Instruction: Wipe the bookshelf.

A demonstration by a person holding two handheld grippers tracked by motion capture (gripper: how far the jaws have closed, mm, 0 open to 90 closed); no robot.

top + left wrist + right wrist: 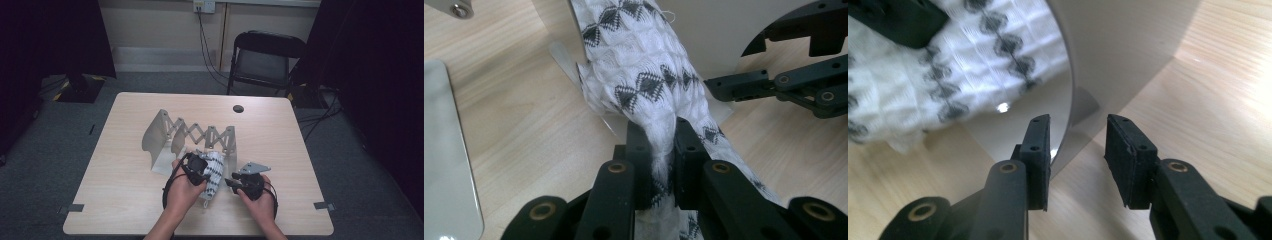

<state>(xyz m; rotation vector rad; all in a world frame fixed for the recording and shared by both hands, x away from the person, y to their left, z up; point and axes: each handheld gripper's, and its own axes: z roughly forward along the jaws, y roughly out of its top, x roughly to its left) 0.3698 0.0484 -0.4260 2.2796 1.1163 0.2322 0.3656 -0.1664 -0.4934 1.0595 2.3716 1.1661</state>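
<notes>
A white cloth (215, 172) with a black diamond pattern lies draped over the right end plate of a grey metal scissor rack (200, 134) on the wooden table (125, 190). My left gripper (663, 134) is shut on a bunched fold of the cloth (644, 65), close to the plate (716, 30). From the high view, the left gripper (196, 167) sits over the cloth's left side. My right gripper (1078, 135) stands open, its jaws on either side of the curved plate's lower edge (1070, 125) without pressing it. The cloth (923, 75) hangs to its left. The right gripper (232, 182) rests just right of the cloth.
The rack's left curved end plate (152, 137) stands apart to the left. A round cable hole (238, 108) lies near the table's far edge. A black folding chair (265, 55) stands behind the table. The near table edge is right by the person's forearms.
</notes>
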